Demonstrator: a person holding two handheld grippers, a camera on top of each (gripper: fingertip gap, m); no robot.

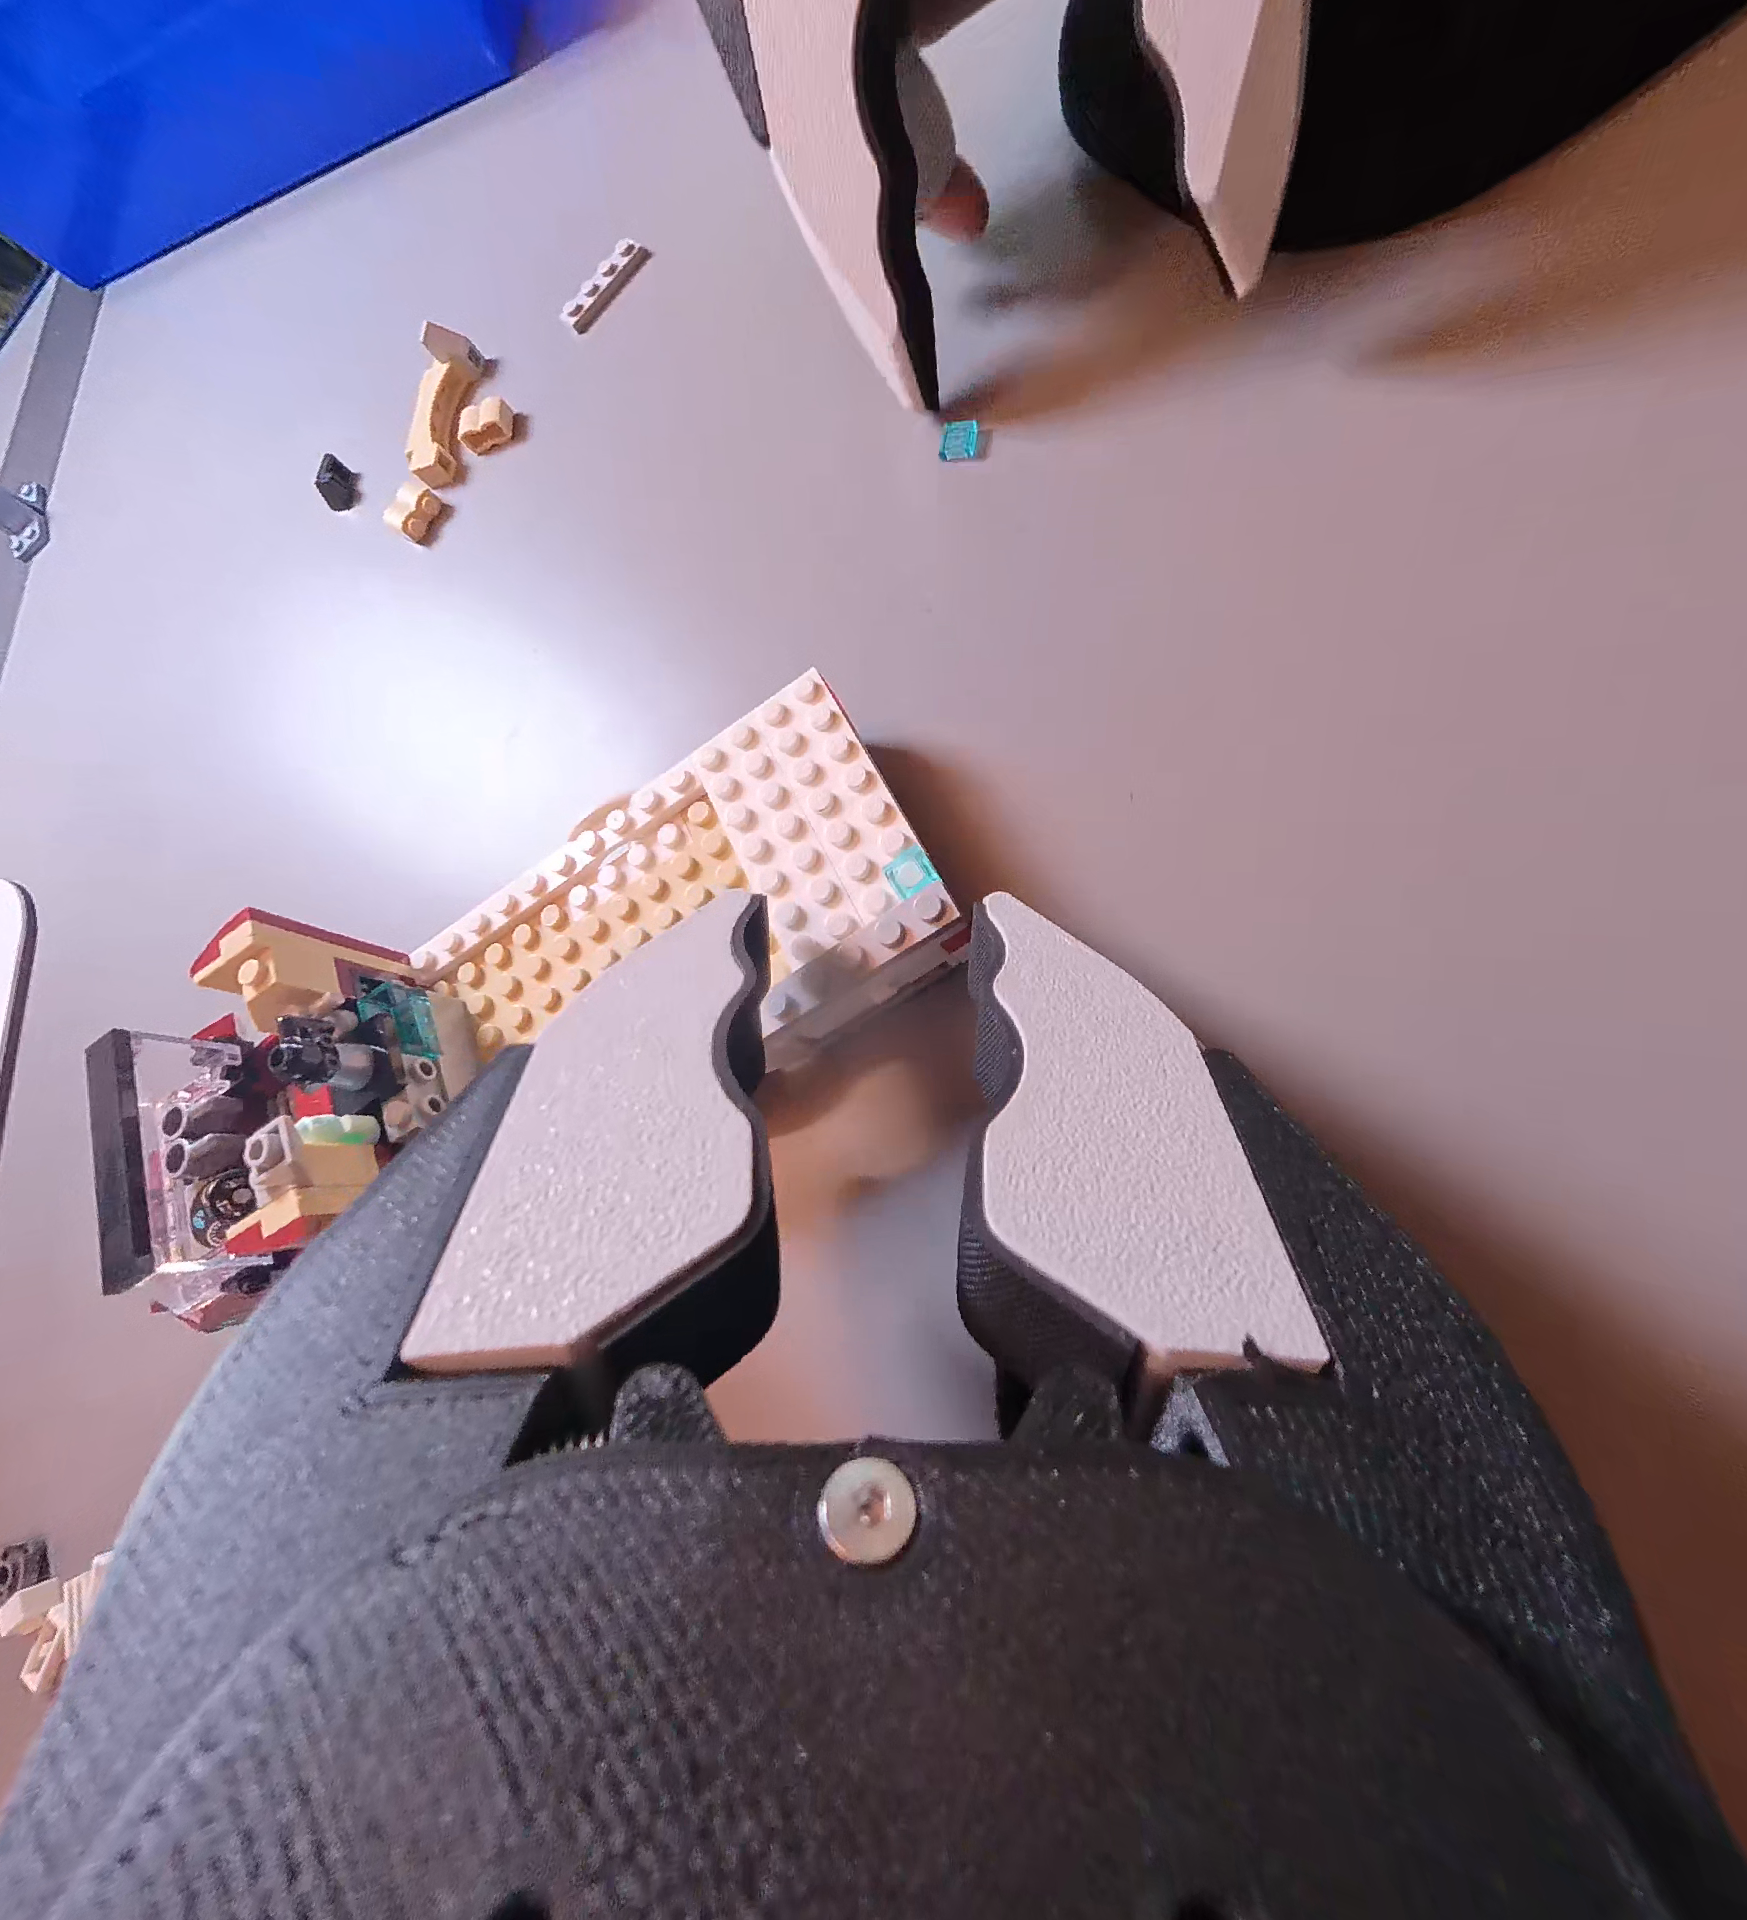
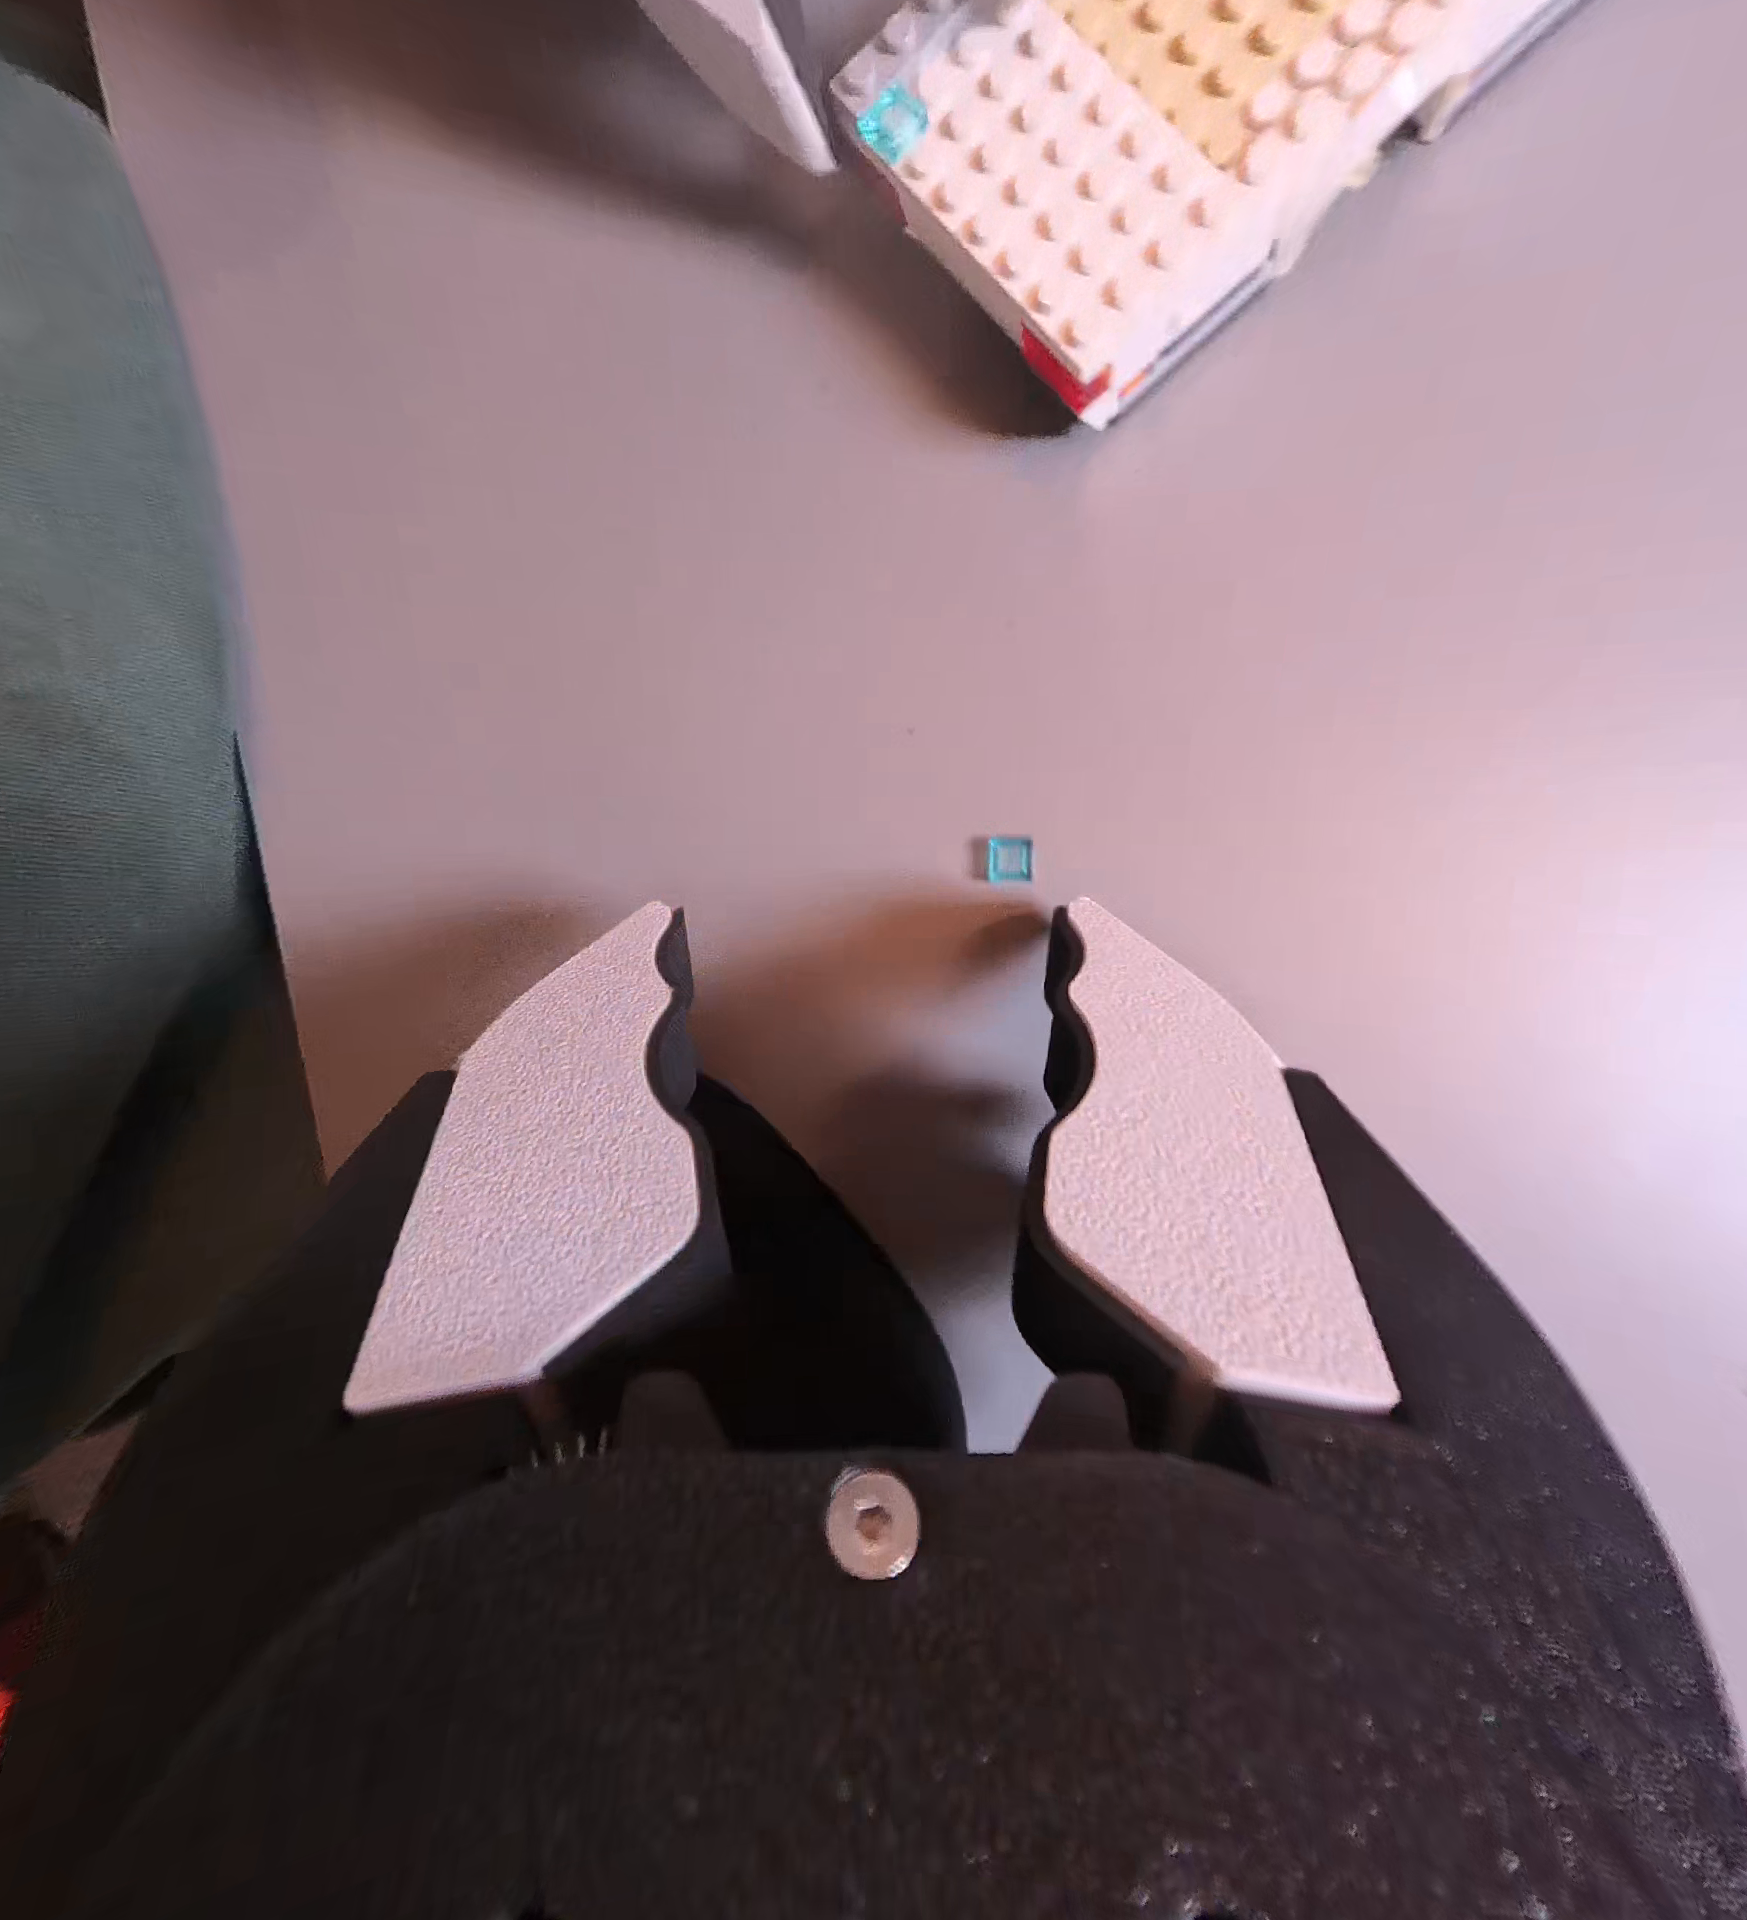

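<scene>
while the grey table (image 1: 1368, 727) takes up most of both views, with a blue bin (image 1: 173, 104) at its far corner, the largest thing on it is a tan and white studded brick build (image 1: 807, 821) that ends in a clear-windowed cockpit section (image 1: 277, 1101). the left gripper (image 1: 869, 914) stands around the near white end of that build, its pads right at the plate's edges; whether they press on it i cannot tell. the right gripper (image 2: 864, 914) hangs low over bare table well apart from the build, its claw spread wide with nothing between the fingers (image 2: 578, 1091). loose tan curved pieces (image 1: 443, 416) and a grey strip plate (image 1: 604, 286) lie farther off. one clear teal tile (image 1: 913, 871) sits on the build's corner; a second loose teal tile (image 2: 1009, 859) lies flat just ahead of the right gripper's right fingertip, untouched.
</scene>
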